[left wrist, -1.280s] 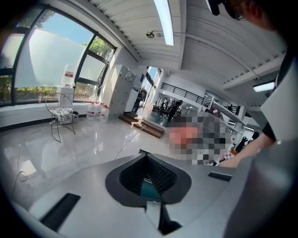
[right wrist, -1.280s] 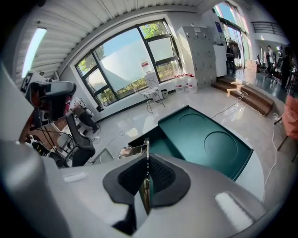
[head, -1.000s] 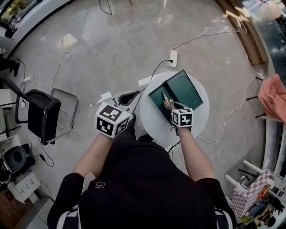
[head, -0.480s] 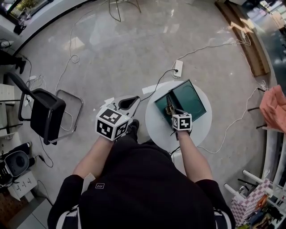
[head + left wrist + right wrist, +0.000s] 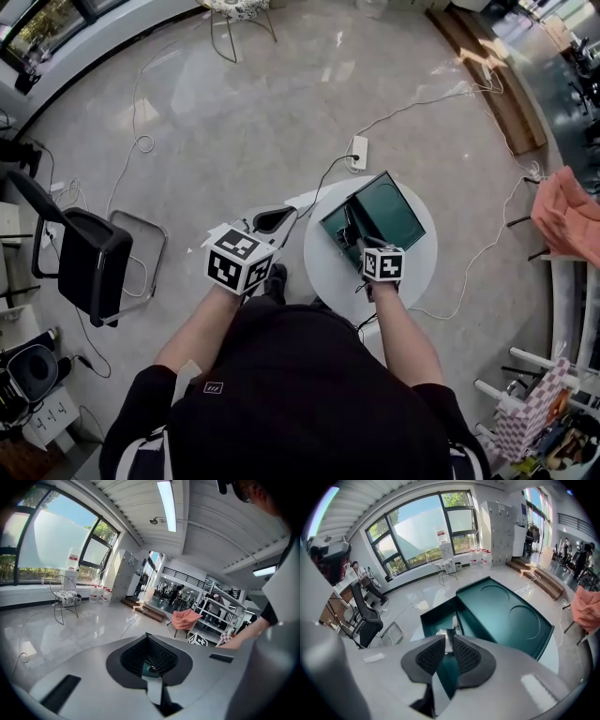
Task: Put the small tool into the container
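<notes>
A dark green container [image 5: 386, 210] lies opened flat on a small round white table [image 5: 417, 272]. In the right gripper view its box half [image 5: 436, 617] is on the left and its lid [image 5: 506, 611] with two round recesses on the right. My right gripper [image 5: 357, 240] [image 5: 449, 642] is shut on a small silvery tool [image 5: 449, 637], held just over the box half. My left gripper [image 5: 273, 221] [image 5: 148, 644] hangs left of the table over the floor. Its jaws are shut with nothing between them.
A black chair [image 5: 92, 255] stands on the floor at the left. A white power strip [image 5: 359, 150] and loose cables lie behind the table. An orange cloth [image 5: 568, 221] hangs at the right edge. A wire chair [image 5: 234, 11] stands far back.
The right gripper has stayed over the container's box half with the tool in it. The head view has shifted a little. The left gripper has hardly moved.
</notes>
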{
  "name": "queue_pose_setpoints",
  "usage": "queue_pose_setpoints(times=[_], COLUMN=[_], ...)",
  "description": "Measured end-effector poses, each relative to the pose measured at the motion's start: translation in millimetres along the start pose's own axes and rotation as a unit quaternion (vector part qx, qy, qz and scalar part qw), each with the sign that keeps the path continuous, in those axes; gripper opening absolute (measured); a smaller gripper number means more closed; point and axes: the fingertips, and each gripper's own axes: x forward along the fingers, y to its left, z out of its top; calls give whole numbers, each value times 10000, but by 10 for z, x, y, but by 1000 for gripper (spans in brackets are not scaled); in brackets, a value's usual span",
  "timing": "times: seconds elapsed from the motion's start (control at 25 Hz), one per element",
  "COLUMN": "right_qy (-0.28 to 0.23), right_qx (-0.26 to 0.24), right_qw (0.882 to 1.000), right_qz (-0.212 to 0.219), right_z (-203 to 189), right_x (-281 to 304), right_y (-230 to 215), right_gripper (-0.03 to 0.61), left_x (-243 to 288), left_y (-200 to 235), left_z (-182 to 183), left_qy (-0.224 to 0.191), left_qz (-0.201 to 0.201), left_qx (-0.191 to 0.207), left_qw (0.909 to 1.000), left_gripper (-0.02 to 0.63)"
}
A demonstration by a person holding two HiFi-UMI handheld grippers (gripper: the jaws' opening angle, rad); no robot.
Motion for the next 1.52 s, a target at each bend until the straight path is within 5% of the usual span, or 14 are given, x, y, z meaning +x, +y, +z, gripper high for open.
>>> queue_pose_setpoints(times=[0.52, 0.84, 1.28, 1.52], right_qy=[-1285, -2810, -3816, -4708], right_qx=[649, 975, 252, 12], right_qw=[9866, 9532, 9224, 8799], right_qz=[-765, -540, -539, -642], right_z=[402, 837, 1187, 1352], right_x=[-1011, -2100, -3584, -4336], right_y=[-486, -776, -1119, -976], right_gripper=[51, 48, 48, 20], left_x=[331, 514, 720, 593], left_y=[-322, -765, -1654, -1925], left_z=[486, 945, 1680, 2006], left_qy=[-226, -473, -927, -1311], left_qz=[-906, -994, -1199, -1177], left_qx=[634, 1261, 1803, 1902], left_qw=[9936, 9859, 9719, 9658], left_gripper=[5, 5, 5, 5])
